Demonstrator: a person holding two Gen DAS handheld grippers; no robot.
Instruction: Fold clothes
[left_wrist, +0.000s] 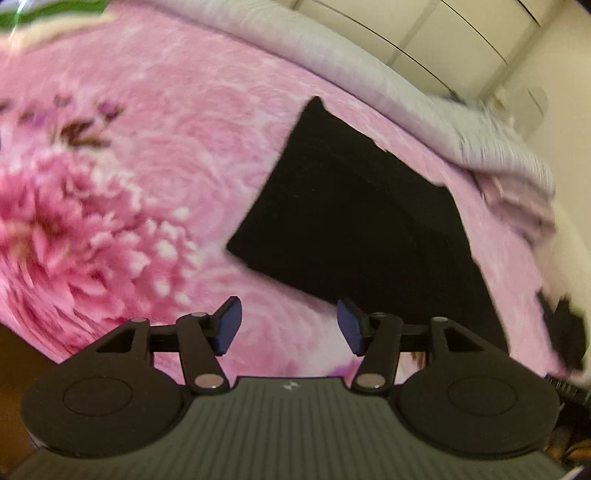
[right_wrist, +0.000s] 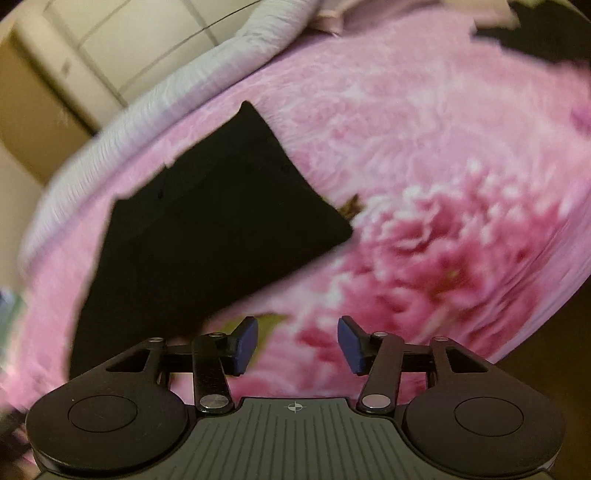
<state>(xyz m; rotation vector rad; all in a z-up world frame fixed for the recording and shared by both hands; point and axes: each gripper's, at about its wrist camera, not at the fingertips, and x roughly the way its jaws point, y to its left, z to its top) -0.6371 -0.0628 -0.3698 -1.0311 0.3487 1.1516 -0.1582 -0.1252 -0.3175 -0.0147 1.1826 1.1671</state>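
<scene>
A black garment (left_wrist: 362, 225) lies flat in a folded, roughly rectangular shape on a pink floral blanket (left_wrist: 129, 184). In the left wrist view it sits ahead and to the right of my left gripper (left_wrist: 288, 325), which is open with nothing between its blue pads and hovers just short of the garment's near edge. In the right wrist view the same black garment (right_wrist: 207, 236) lies ahead and to the left of my right gripper (right_wrist: 297, 345), also open and empty, held over the pink blanket (right_wrist: 424, 166). Both views are blurred.
A pale lilac quilt edge (left_wrist: 369, 70) runs along the far side of the bed, with cream cupboard doors (left_wrist: 461, 33) beyond. Another dark cloth (right_wrist: 546, 33) lies at the far right corner of the blanket. A dark object (left_wrist: 565, 328) sits at the right edge.
</scene>
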